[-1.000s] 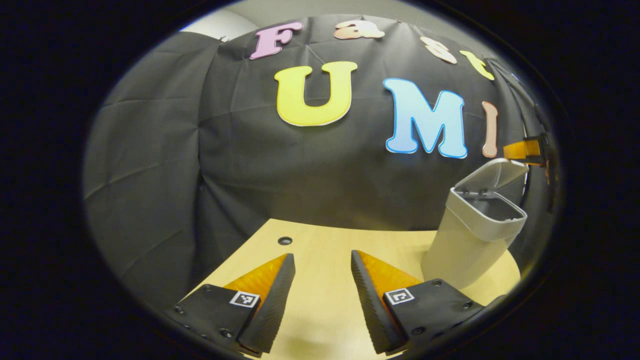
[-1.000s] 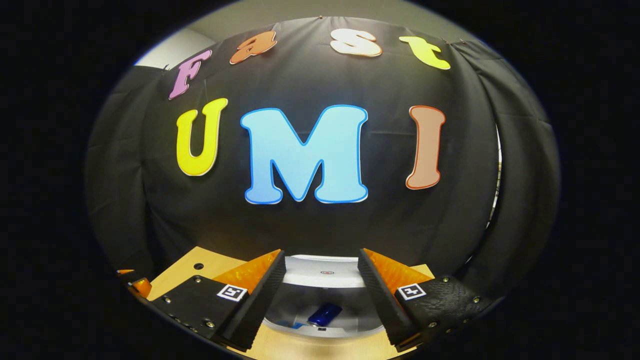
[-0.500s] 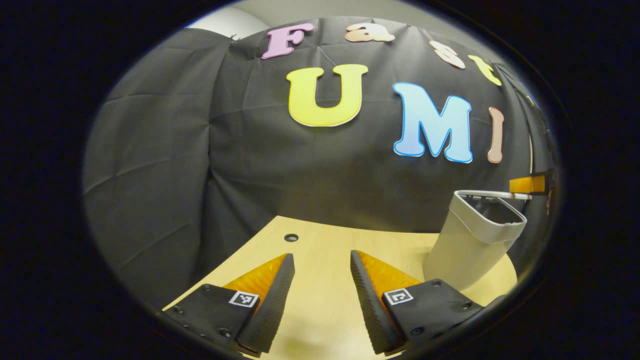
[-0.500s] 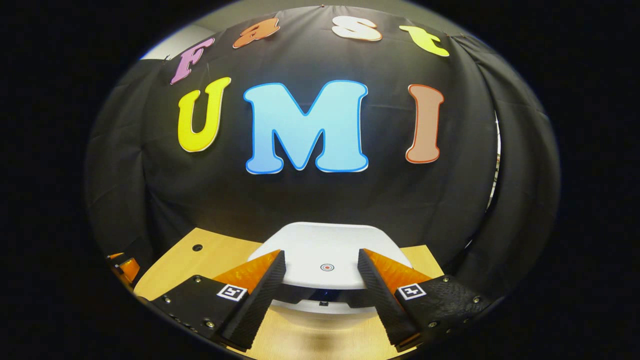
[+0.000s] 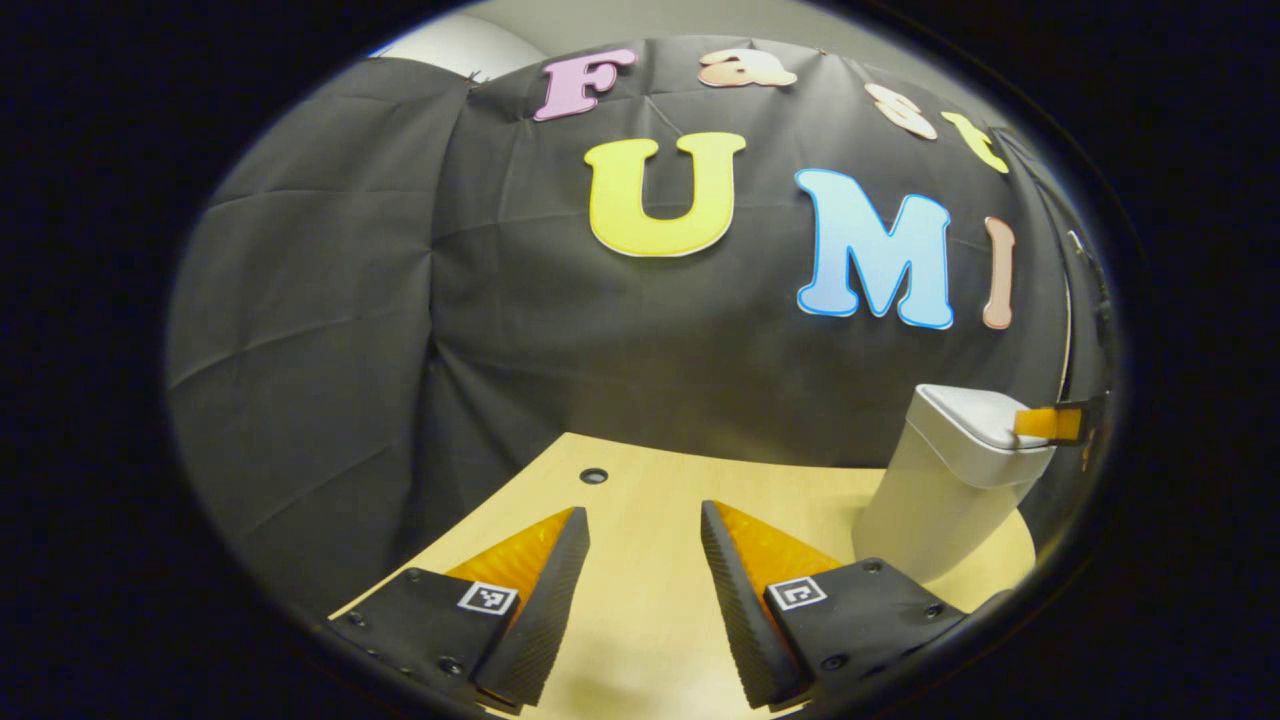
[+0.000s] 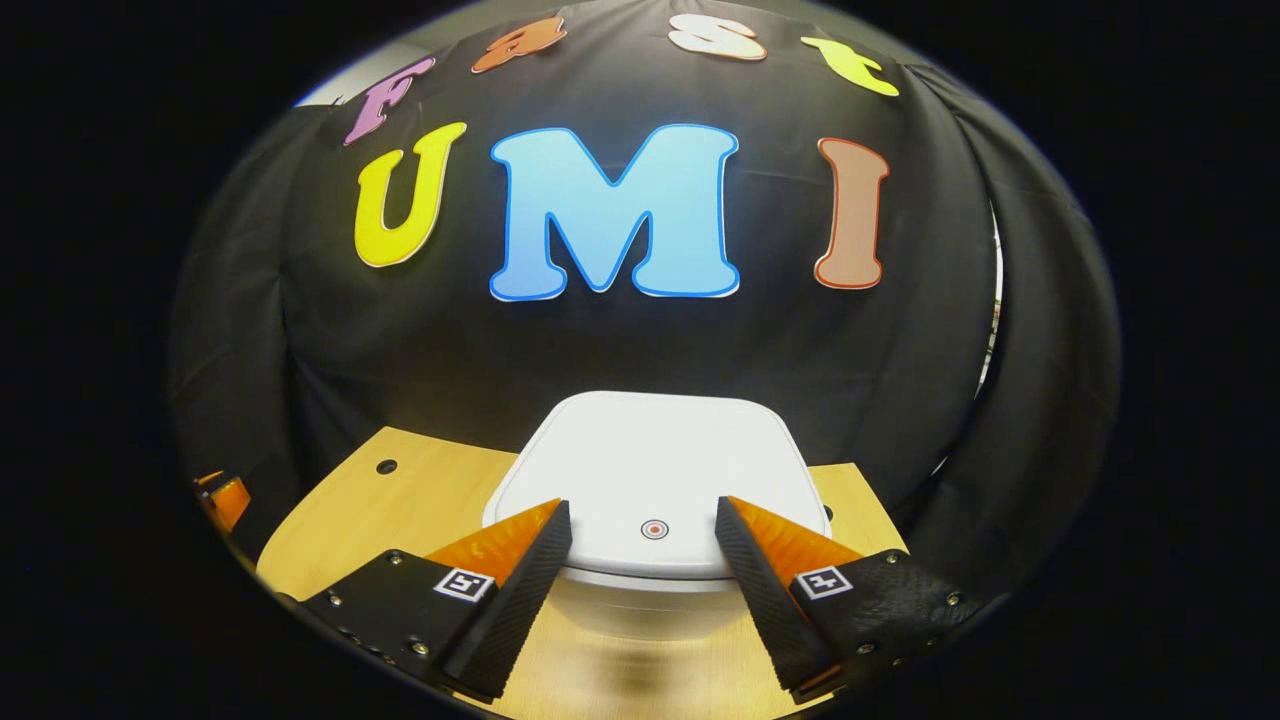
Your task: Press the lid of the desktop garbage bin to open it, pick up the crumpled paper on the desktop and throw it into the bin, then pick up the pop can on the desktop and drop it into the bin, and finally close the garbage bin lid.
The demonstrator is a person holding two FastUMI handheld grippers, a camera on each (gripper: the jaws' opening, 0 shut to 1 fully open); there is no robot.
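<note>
The white garbage bin [image 5: 935,495] stands at the right of the wooden table, its lid [image 6: 655,475] lying flat and closed, a small red dot near the lid's front edge. My right gripper [image 6: 640,515] is open and rests over the front edge of the lid, one finger to each side of the dot. A fingertip [image 5: 1045,423] of that gripper touches the lid's top in the left gripper view. My left gripper [image 5: 640,525] hovers open over bare table left of the bin, holding nothing. The bin's contents are hidden by the lid.
The light wooden table [image 5: 640,490] has a round cable hole [image 5: 593,476] near its back edge. Black cloth closes off the booth behind and to both sides. The left gripper's finger [image 6: 225,495] shows at the far left of the right gripper view.
The bin lid swung down from upright to fully closed under my right gripper, hiding the blue can that lay inside. The left gripper barely moved.
</note>
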